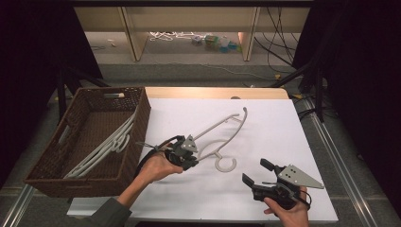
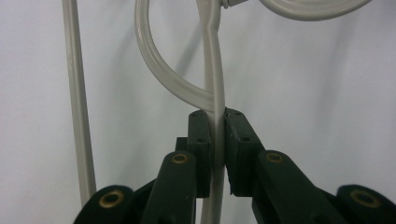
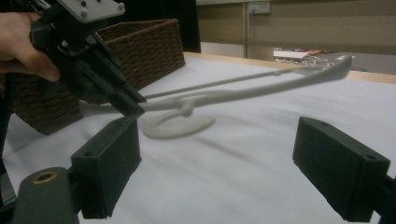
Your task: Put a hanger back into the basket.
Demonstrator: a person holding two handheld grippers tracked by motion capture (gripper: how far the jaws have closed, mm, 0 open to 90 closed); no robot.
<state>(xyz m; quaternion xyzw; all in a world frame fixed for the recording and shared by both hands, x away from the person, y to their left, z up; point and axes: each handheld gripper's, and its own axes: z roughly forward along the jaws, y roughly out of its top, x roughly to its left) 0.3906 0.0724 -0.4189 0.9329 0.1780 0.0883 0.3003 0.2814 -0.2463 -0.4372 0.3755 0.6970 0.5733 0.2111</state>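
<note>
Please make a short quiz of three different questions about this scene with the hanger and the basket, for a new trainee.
1. True or false: the left gripper is shut on the white hanger.
2. Where do the other hangers lie?
A. on the white table
B. inside the wicker basket
C. in the right gripper
3. Fill the gap: the jaws of the right gripper stand ____ with nothing between them.

Key
1. True: in the left gripper view both pads press on a thin bar of the hanger.
2. B: they lie in the wicker basket at the left side of the table.
3. open.
</note>
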